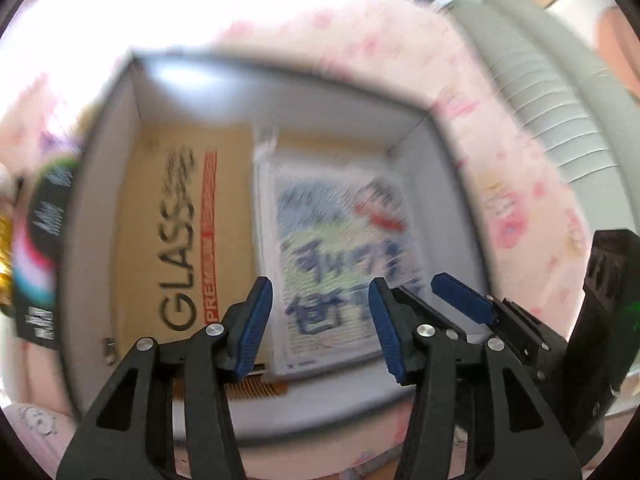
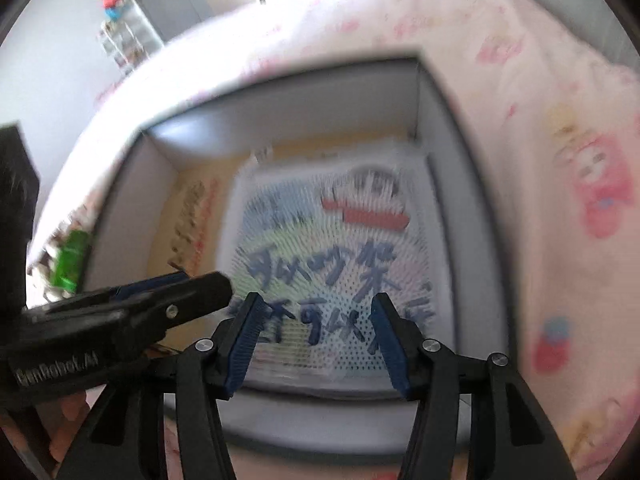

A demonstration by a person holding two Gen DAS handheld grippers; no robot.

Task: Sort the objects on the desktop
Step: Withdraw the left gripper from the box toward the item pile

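Seemingly well into the job, the left wrist view looks down over the left gripper [image 1: 320, 320], whose blue-padded jaws stand wide with nothing between them. Directly beyond and below the fingertips sits a grey box [image 1: 100, 184] on a pink patterned cloth [image 1: 520, 184]. Inside it, left of the jaws, lies a tan flat pack [image 1: 176, 232] printed GLASS; ahead of the jaws, partly overlapping it, lies a bagged pegboard picture [image 1: 340, 240] with blue handwriting. Just right of the left tongs, the right gripper's blue pads [image 1: 460, 298] reach in alongside. Outside the box, far left, a dark item with colourful stripes [image 1: 40, 248] waits on the cloth.

From the right wrist view, the right gripper [image 2: 316, 340] is likewise spread wide and empty, poised over the pegboard picture [image 2: 332, 256] in the box [image 2: 280, 104]. The left gripper [image 2: 160, 292] enters from the left, near the box's edge. Beyond it, a green thing [image 2: 70, 260] lies outside, blurred.

Judging by this, two items are already filed; at least those left outside remain.
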